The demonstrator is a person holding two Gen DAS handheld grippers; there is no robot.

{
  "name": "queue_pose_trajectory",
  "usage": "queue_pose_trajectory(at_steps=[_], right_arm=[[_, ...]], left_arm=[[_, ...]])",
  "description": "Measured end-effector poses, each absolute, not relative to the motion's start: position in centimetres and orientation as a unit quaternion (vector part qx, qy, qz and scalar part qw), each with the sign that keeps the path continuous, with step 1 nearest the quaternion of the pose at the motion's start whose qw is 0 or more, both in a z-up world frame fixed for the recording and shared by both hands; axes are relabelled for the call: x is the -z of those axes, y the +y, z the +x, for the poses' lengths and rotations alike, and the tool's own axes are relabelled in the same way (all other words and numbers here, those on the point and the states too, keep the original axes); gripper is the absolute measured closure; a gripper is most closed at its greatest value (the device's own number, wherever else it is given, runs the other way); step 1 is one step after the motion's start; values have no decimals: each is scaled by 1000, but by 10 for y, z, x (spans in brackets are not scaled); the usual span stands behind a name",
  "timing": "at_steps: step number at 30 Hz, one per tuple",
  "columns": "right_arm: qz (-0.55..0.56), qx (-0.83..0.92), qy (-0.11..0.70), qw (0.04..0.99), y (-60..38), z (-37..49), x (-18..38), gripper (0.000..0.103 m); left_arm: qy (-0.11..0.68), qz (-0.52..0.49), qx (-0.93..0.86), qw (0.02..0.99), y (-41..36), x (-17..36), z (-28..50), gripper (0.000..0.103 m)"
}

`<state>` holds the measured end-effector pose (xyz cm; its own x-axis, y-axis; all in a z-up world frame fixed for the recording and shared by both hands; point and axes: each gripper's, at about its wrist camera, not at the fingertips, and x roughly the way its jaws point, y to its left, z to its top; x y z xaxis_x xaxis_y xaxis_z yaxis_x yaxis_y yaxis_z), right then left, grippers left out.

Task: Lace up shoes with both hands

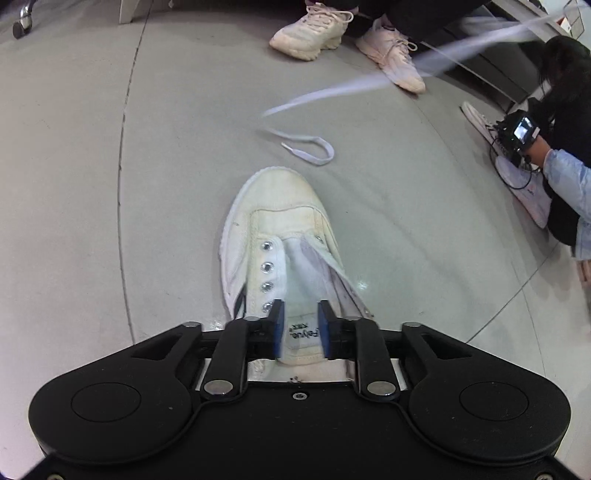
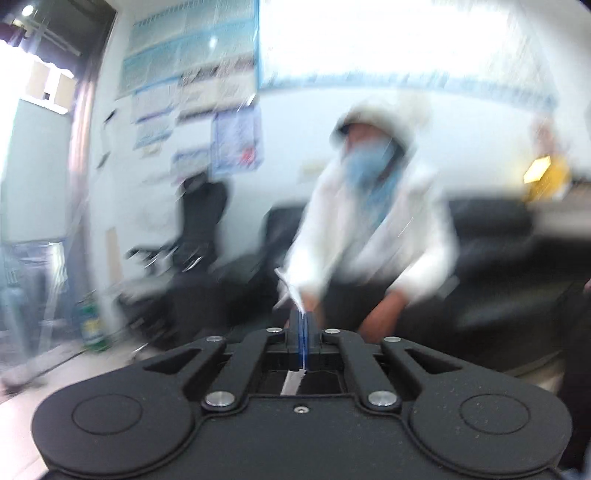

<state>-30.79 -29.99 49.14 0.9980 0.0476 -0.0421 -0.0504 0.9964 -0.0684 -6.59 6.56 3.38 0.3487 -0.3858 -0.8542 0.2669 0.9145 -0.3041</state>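
A white canvas shoe [image 1: 277, 229] lies on the grey floor with its toe pointing away and its metal eyelets [image 1: 266, 266] unlaced. My left gripper [image 1: 300, 325] has its blue pads either side of the shoe's tongue [image 1: 301, 334], closed on it. A white shoelace [image 1: 317, 147] lies on the floor beyond the toe, and a blurred length of it [image 1: 424, 62] rises to the upper right. In the right wrist view my right gripper [image 2: 303, 325] is shut on the white shoelace [image 2: 293, 380], held high and facing the room.
Two pale pink sneakers [image 1: 317, 29] of a seated person stand on the floor far ahead. A crouching person [image 1: 565, 177] with a camera device [image 1: 521, 131] is at the right. The right wrist view is blurred: a person in white [image 2: 373, 229], dark chairs, a wall with posters.
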Motion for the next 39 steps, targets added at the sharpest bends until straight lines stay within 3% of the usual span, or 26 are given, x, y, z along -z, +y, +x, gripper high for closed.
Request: queue_pose_trajectory(at_steps=[3, 7, 12, 21, 25, 32, 39], right_arm=[[-74, 38, -5, 997, -299, -354, -543, 102], [-116, 76, -2, 990, -291, -386, -562, 102], [-132, 42, 65, 988, -286, -370, -499, 102], [-20, -218, 375, 901, -252, -239, -111, 102], [-58, -277, 420, 863, -213, -199, -25, 102], [-136, -344, 409, 834, -181, -191, -15, 102], [-219, -381, 377, 815, -167, -194, -24, 89]], left_arm=[[535, -46, 196, 821, 65, -35, -62, 80], [535, -43, 198, 820, 63, -36, -59, 79], [537, -36, 204, 818, 65, -36, -65, 79], [531, -13, 221, 818, 72, -37, -80, 79], [534, -14, 231, 813, 71, -33, -81, 79], [539, -62, 250, 802, 65, -26, -73, 79], [545, -43, 256, 797, 51, -19, -67, 79]])
